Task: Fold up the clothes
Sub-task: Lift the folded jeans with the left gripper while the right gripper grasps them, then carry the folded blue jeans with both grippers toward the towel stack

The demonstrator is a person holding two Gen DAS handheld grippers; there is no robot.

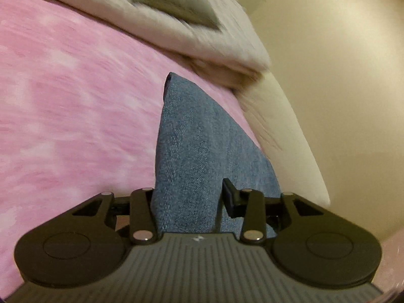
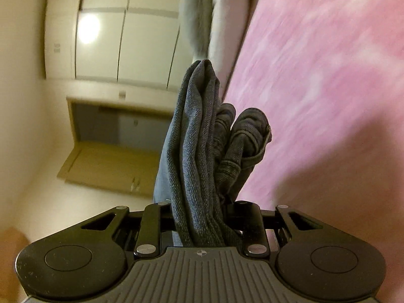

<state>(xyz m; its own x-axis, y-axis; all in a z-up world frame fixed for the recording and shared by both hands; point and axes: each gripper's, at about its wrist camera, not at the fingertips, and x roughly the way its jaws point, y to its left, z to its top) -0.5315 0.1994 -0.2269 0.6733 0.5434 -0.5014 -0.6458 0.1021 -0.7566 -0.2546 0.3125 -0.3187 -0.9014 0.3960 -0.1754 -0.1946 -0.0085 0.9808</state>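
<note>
A blue denim garment [image 1: 197, 136] rises from my left gripper [image 1: 192, 199], which is shut on a flat fold of it. The right fingertip [image 1: 229, 197] shows beside the cloth, and the other is hidden behind it. In the right wrist view the same kind of denim [image 2: 199, 146] is bunched in thick folds, with a seamed hem [image 2: 250, 131] curling to the right. My right gripper [image 2: 202, 212] is shut on this bundle, and the cloth covers both fingers. Both views are blurred by motion.
A pink mottled bedspread [image 1: 75, 106] [image 2: 328, 75] lies under the garment. A pale grey blanket [image 1: 176, 17] is heaped at the bed's far end. A white wardrobe [image 2: 113, 32] and a flat cardboard box [image 2: 108, 161] stand beyond the bed's edge.
</note>
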